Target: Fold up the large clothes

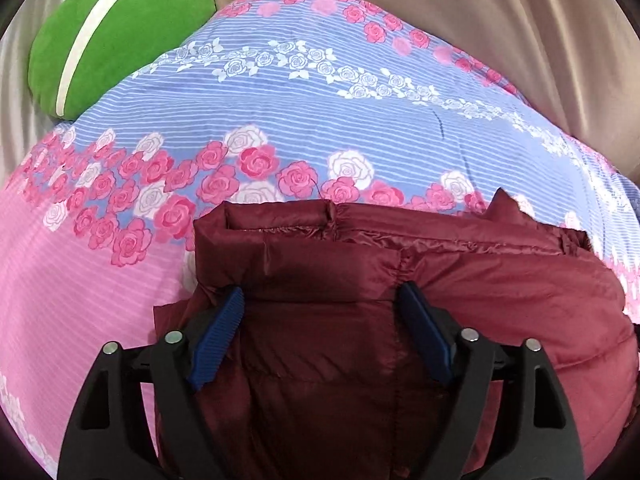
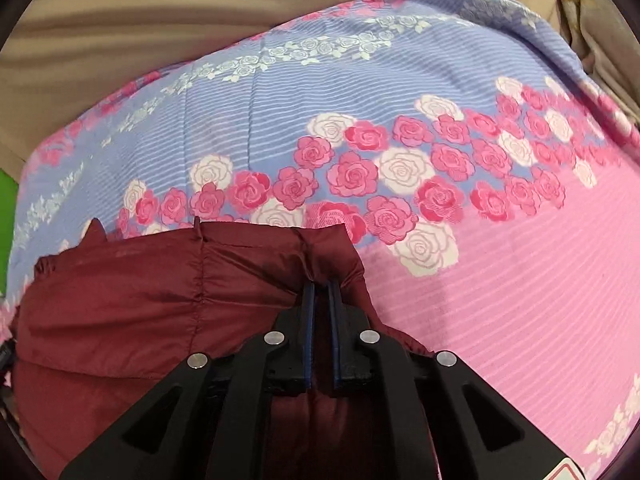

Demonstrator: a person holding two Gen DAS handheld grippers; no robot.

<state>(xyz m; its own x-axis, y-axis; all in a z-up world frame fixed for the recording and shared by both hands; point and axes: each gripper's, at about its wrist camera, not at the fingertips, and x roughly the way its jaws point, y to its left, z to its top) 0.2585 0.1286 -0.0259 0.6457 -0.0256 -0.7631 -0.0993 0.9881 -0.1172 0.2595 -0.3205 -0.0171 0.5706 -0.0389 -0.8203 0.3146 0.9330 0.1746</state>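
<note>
The left wrist view alone showed a green cushion (image 1: 116,36) at the far left edge of the floral bedspread (image 1: 280,112). The right wrist view showed only a green sliver there.

The maroon padded jacket (image 1: 360,280) lay folded on the bedspread at its near edge, its long axis running across both views, left to right. Its quilted collar edge faced away from the cameras.

The left gripper (image 1: 322,300) stood with jaws spread wide, jacket fabric bulging between the blue pads (image 1: 218,336). The right gripper (image 2: 320,292) was pressed nearly together, pinching a fold of the jacket (image 2: 160,292) at its right end.
</note>
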